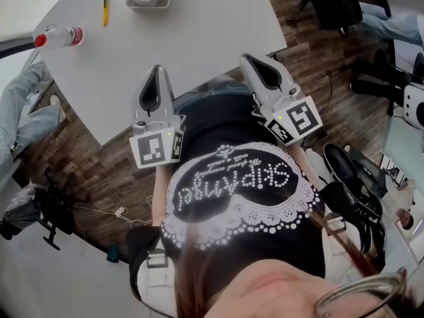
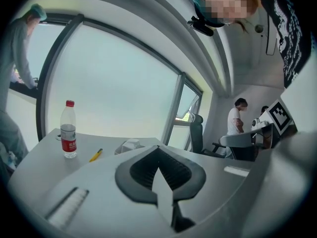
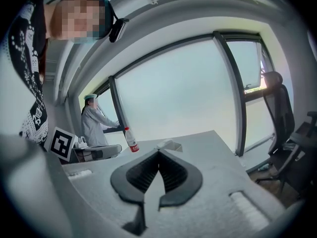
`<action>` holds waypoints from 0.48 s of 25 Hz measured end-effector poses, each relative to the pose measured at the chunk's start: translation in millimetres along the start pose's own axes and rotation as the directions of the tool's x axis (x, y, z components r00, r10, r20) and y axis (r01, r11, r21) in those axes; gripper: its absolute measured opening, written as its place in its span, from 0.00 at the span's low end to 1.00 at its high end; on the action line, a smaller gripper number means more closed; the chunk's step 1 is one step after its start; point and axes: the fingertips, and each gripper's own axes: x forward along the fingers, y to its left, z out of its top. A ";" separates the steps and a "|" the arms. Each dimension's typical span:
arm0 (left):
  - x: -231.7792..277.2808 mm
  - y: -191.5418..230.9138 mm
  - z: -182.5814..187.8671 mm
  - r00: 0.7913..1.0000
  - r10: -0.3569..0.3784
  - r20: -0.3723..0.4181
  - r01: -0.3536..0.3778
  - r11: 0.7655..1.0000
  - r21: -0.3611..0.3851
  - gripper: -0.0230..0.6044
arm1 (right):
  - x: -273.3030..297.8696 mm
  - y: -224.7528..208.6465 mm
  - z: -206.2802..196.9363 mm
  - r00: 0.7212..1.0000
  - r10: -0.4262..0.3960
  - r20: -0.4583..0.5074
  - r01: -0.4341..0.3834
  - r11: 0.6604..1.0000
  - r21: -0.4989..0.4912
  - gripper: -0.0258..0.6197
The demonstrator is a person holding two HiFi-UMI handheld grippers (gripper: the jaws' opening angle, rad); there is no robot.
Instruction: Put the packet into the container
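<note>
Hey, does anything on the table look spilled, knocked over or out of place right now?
Nothing stands out. The water bottle stands upright with its cap on, the yellow pen lies flat on the table, and the container sits level. No spill shows.

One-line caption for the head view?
Left hand-held gripper and right hand-held gripper, both shut and empty, near the table; bottle, pen, container beyond.

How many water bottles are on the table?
1. The water bottle stands near the table's left edge, left of the yellow pen. None looks hidden.
</note>
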 end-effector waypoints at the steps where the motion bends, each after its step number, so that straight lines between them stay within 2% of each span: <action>1: -1.0 2.0 -0.2 1.000 0.002 0.000 -0.002 1.000 0.000 0.04 | 0.4 1.2 0.0 1.000 -0.001 0.003 0.001 1.000 -0.001 0.04; 12: -14.7 5.7 -6.4 0.999 -0.010 -0.041 0.012 0.999 0.052 0.04 | -13.0 3.6 -8.5 0.996 -0.052 0.071 0.049 0.998 0.042 0.04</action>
